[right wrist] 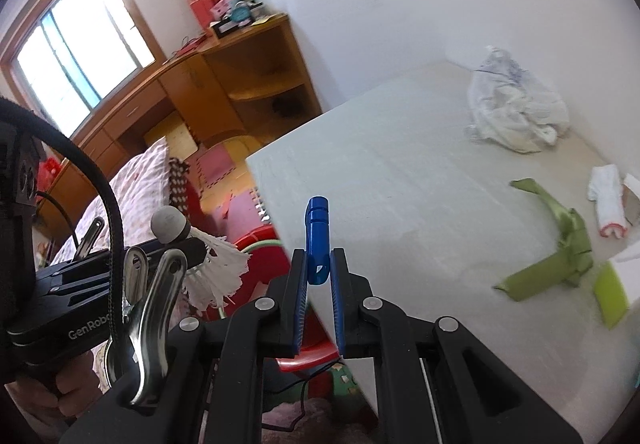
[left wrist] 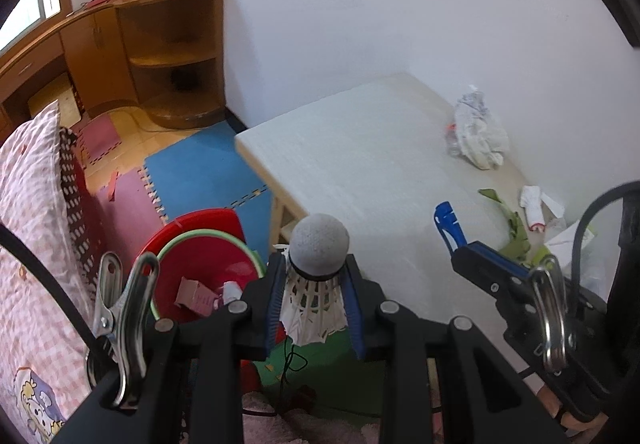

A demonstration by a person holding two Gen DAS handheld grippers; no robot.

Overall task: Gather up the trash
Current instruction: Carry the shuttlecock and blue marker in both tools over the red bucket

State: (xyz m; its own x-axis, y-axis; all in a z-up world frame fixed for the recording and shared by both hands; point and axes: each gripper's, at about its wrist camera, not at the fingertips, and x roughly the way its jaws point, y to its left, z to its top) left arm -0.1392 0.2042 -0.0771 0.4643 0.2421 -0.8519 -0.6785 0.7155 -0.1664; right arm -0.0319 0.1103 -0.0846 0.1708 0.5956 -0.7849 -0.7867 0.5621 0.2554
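Worn white shuttlecock (left wrist: pixel 316 276), grey cork up, pinched above red basin (left wrist: pixel 208 264). Blue cap (right wrist: pixel 318 240) upright, pinched at table edge. Crumpled white bag (right wrist: pixel 516 104), green wrapper (right wrist: pixel 560 244), rolled tissue (right wrist: pixel 608 200) lie on table (right wrist: pixel 400 184).

"GenRobo", cut off at the edge, on left gripper (right wrist: pixel 192 244) body

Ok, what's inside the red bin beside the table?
In the red bin, a pink carton and a small white item show. The left gripper, shut on a shuttlecock, covers the rest of the bin's floor.
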